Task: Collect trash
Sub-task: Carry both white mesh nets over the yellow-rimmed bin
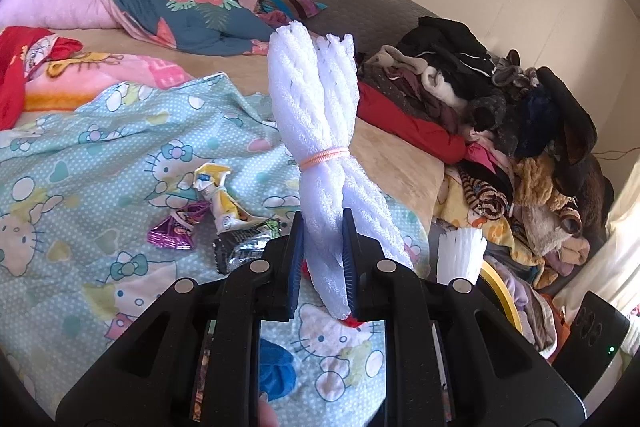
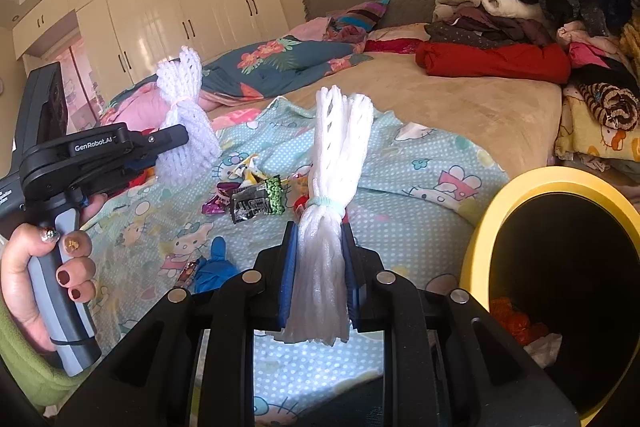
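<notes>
White foam net [image 1: 316,131], tied with a pink band, stands upright in your left gripper [image 1: 322,263], jaws clenched on its lower half. Long axis runs up and slightly away from you. Bin rim [image 1: 502,291] shows low to the right, just beside this gripper. On the sheet [image 1: 100,155] to the left: three wrappers [image 1: 224,215] bunched together, one blue scrap [image 1: 276,371] below.

Right view: your right gripper [image 2: 318,267] grips a second foam net [image 2: 332,187], blue band, also upright. Bin [image 2: 560,195] opens close on the right, some trash already inside. Right hand sits nearer the bin than your left hand [image 2: 44,279]. Count: two nets, one bin.
</notes>
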{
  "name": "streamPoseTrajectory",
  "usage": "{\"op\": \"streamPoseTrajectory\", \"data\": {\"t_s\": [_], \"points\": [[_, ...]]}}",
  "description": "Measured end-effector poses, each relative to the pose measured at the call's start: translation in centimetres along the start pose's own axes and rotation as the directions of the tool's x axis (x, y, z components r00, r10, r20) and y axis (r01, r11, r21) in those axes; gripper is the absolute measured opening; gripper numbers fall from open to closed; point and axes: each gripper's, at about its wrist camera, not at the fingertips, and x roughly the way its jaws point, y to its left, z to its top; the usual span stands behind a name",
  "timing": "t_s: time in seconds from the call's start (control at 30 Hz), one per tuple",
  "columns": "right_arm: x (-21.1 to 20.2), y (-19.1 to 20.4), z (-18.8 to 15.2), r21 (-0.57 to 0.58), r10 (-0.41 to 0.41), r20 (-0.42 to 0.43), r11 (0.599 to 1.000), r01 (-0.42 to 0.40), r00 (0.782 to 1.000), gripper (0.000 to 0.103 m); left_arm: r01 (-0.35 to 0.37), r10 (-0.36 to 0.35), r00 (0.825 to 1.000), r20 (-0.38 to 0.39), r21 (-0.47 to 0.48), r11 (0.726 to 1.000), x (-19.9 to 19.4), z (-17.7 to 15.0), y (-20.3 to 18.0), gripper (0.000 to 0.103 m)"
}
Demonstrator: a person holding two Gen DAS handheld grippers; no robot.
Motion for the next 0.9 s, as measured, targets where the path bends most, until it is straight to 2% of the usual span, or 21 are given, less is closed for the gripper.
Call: {"op": "streamPoseTrajectory", "data": {"t_s": [0.9], "points": [[-4.0, -6.0, 1.5, 0.097, -0.095, 0.073, 0.991, 0.088, 0.993, 0.020, 0.096, -0.088, 0.994, -0.066, 0.117, 0.988, 0.6, -2.2, -5.6, 0.012]]}}
